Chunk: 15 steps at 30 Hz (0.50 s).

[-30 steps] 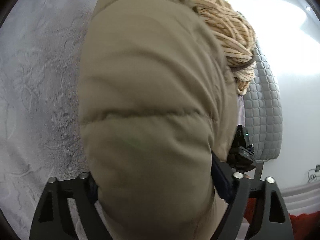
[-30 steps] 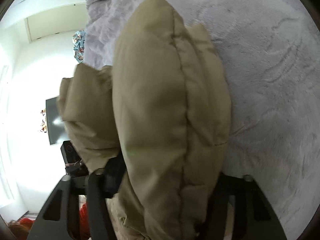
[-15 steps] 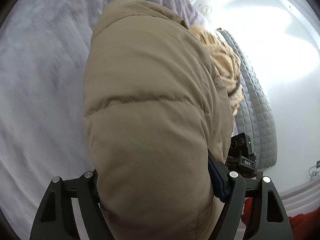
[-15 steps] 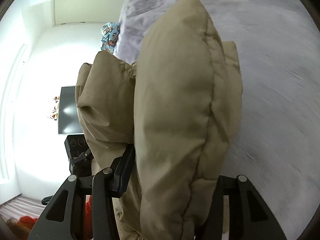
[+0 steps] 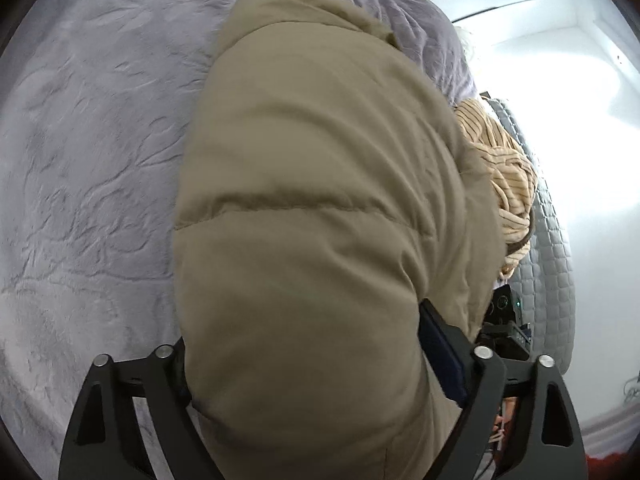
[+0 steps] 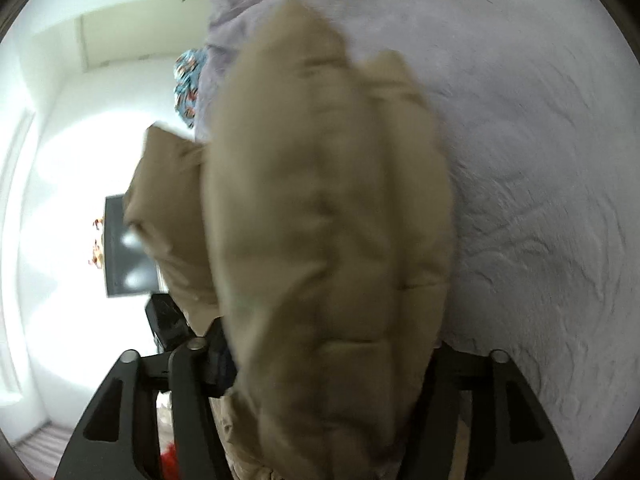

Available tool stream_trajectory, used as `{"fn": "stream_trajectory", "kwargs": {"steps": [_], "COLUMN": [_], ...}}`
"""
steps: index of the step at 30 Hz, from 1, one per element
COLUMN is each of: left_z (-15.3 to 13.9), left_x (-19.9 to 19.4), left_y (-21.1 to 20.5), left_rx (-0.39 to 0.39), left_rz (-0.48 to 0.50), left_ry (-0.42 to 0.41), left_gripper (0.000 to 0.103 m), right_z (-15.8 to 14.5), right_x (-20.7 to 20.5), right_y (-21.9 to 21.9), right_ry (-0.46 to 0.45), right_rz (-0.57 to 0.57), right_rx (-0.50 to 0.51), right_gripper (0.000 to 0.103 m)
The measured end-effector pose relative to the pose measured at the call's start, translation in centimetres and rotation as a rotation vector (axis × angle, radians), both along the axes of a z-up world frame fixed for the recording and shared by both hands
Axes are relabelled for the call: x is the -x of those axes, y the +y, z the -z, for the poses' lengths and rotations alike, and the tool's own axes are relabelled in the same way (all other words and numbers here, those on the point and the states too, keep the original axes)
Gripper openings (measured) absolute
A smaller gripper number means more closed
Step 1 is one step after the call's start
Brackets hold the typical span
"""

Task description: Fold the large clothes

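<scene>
Khaki padded cloth fills the left wrist view: a puffy jacket (image 5: 320, 220) bulges between the two fingers of the left hand-held gripper (image 5: 320, 384), which is clamped on a thick fold of it. The bundle rises straight ahead of the fingers and hides most of what lies beyond. To the gripper's left spreads the grey plush bed cover (image 5: 88, 160); to its right, just past the jacket's edge, sits a cream ribbed knit (image 5: 508, 184) against a grey quilted headboard (image 5: 556, 264). Part of the other gripper (image 5: 504, 312) shows low on the right, close by, so both seem to hold one garment raised above the bed, probably to carry a fold over.

From the right wrist, the picture is blurred. The right hand-held gripper (image 6: 324, 364) grips the jacket (image 6: 328, 220) along a stitched seam, its fingers pressed into the padding. A second lobe of jacket hangs to the left, before a dark screen (image 6: 124, 248) on the white wall. The bed cover (image 6: 540, 160) lies to the right.
</scene>
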<state>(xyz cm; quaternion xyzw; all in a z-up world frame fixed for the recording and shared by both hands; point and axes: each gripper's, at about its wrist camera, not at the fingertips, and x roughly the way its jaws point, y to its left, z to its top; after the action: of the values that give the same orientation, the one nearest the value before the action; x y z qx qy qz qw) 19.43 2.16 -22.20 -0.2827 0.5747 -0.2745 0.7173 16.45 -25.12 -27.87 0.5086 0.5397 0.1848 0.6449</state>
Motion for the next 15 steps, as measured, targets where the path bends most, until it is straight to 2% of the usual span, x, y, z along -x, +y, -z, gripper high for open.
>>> {"fn": "stream_trajectory", "kwargs": {"steps": [2, 4, 7, 10, 13, 15], "left_z": [0.1, -0.3, -1.9, -3.6, -5.8, -7.2], "left_x": [0.5, 1.3, 1.9, 3.4, 4.6, 5.5], "left_y": [0.2, 0.5, 0.4, 1.3, 2.0, 2.5], "left_rx": [-0.009, -0.044, -0.129, -0.219, -0.312, -0.342], "left_rz": [-0.002, -0.008, -0.015, -0.026, -0.063, -0.095], "left_ry": [0.001, -0.005, -0.038, -0.09, -0.153, -0.179], "left_gripper": [0.093, 0.093, 0.093, 0.093, 0.093, 0.093], "right_z": [-0.3, -1.8, -5.0, -8.9, -11.5, -13.1], "right_x": [0.0, 0.5, 1.8, 4.9, 6.0, 4.6], "right_y": [0.3, 0.4, -0.3, -1.7, -2.0, -2.4], "right_ry": [0.008, 0.0, -0.042, -0.084, -0.118, -0.154], "right_rz": [0.0, -0.017, -0.008, 0.019, 0.041, 0.044], "right_rx": [0.018, 0.083, 0.207, 0.296, 0.325, 0.318], "right_gripper": [0.067, 0.067, 0.067, 0.067, 0.067, 0.067]}}
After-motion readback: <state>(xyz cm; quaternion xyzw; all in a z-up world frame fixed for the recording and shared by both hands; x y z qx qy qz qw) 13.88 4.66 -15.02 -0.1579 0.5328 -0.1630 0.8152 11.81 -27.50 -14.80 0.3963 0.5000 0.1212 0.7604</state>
